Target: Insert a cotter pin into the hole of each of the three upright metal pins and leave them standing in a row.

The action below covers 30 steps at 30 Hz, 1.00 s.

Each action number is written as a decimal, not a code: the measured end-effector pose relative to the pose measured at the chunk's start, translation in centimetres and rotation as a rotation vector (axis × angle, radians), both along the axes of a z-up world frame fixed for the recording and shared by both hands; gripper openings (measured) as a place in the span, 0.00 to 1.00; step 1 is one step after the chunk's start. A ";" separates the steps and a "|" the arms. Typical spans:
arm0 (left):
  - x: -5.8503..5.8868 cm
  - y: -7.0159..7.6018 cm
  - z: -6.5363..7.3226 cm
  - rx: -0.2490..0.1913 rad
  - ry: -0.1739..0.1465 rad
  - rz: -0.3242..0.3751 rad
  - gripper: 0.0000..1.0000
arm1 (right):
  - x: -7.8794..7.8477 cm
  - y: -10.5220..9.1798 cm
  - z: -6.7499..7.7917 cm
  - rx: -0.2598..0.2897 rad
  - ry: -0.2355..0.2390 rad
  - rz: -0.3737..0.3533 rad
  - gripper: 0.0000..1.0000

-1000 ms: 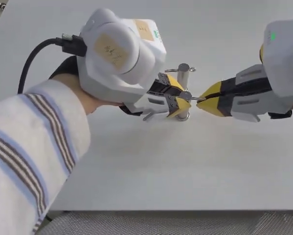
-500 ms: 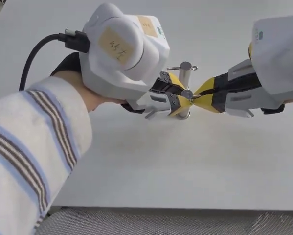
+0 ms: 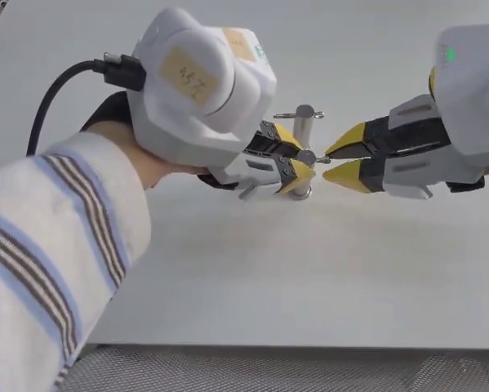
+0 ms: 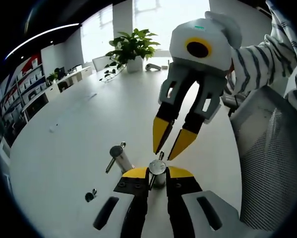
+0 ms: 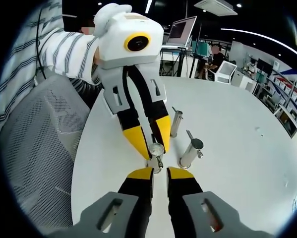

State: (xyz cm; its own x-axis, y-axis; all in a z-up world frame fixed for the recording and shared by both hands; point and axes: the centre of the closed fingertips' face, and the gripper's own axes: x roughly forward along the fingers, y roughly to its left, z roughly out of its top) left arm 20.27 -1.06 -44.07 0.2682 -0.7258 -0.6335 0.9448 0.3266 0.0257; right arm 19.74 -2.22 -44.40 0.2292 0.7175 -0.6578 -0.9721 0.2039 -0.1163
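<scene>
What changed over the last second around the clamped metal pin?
The right gripper moved in, then opened, released the thin wire cotter pin and backed off slightly, leaving it stuck in the upright silver metal pin. The left gripper stayed shut on that pin; the second metal pin behind stayed put.

The left gripper [image 3: 303,161] clasps the near metal pin [image 3: 307,156] between its fingers. The right gripper [image 3: 327,163], fingers apart, sits just beside it. Another pin [image 3: 304,124] stands behind on the desk [image 3: 309,269].
</scene>
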 end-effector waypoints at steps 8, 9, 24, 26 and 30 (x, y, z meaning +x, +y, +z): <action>0.0 0.0 0.0 0.000 0.005 0.014 0.10 | 0.3 0.2 0.2 0.012 -0.021 0.016 0.00; 0.0 0.0 0.0 0.000 0.004 0.014 0.10 | 0.4 0.3 0.2 0.011 -0.018 0.020 0.00; -0.1 0.3 0.0 -0.019 0.044 0.055 0.10 | 0.3 0.9 0.6 0.004 -0.023 0.040 0.08; -0.2 0.6 -0.2 -0.014 0.030 0.052 0.16 | 0.2 0.9 0.6 0.005 -0.025 0.040 0.15; -0.6 0.6 1.0 -0.138 0.031 0.084 0.37 | 0.0 1.0 0.8 0.027 -0.004 0.021 0.18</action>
